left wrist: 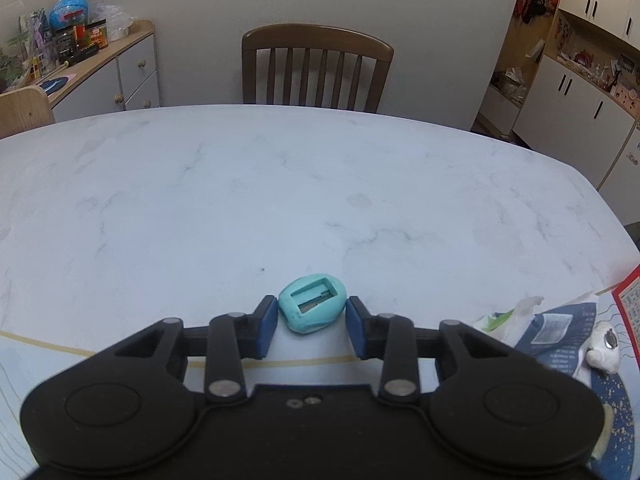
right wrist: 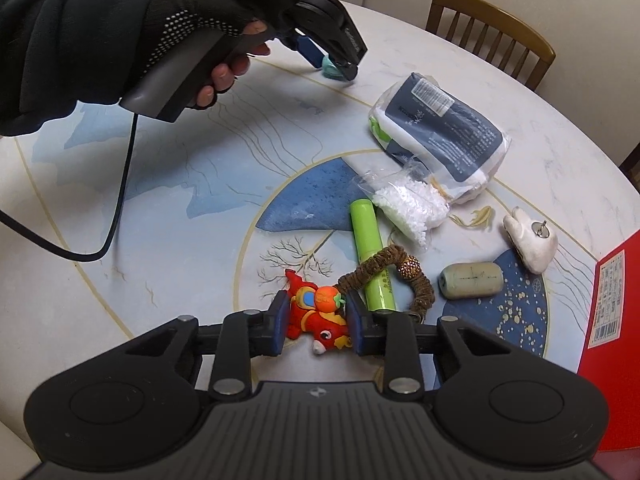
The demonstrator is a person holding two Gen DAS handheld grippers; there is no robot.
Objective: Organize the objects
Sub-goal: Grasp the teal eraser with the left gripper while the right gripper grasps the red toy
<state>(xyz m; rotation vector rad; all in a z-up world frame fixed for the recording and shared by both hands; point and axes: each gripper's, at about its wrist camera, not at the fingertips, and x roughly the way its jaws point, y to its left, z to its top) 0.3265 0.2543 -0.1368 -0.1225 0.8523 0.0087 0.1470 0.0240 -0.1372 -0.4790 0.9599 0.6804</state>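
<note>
A teal pencil sharpener (left wrist: 312, 309) rests on the marble table (left wrist: 280, 184), and my left gripper (left wrist: 311, 314) is shut on it, blue pads touching both sides. The right wrist view shows that gripper (right wrist: 336, 65), held by a gloved hand (right wrist: 192, 20), tilted down onto the sharpener (right wrist: 330, 69). My right gripper (right wrist: 316, 318) is shut on a red fish toy (right wrist: 316, 316) with an orange ball on top. Just beyond lie a green tube (right wrist: 370, 254), a brown beaded bracelet (right wrist: 400, 276), a grey cylinder (right wrist: 471, 280) and a white tooth-shaped charm (right wrist: 530, 244).
A dark blue tissue pack (right wrist: 444, 128) and a bag of white beads (right wrist: 408, 204) lie at centre right. A red box (right wrist: 612, 332) sits at the right edge. A black cable (right wrist: 120, 184) trails on the left. A wooden chair (left wrist: 316, 66) stands behind the table.
</note>
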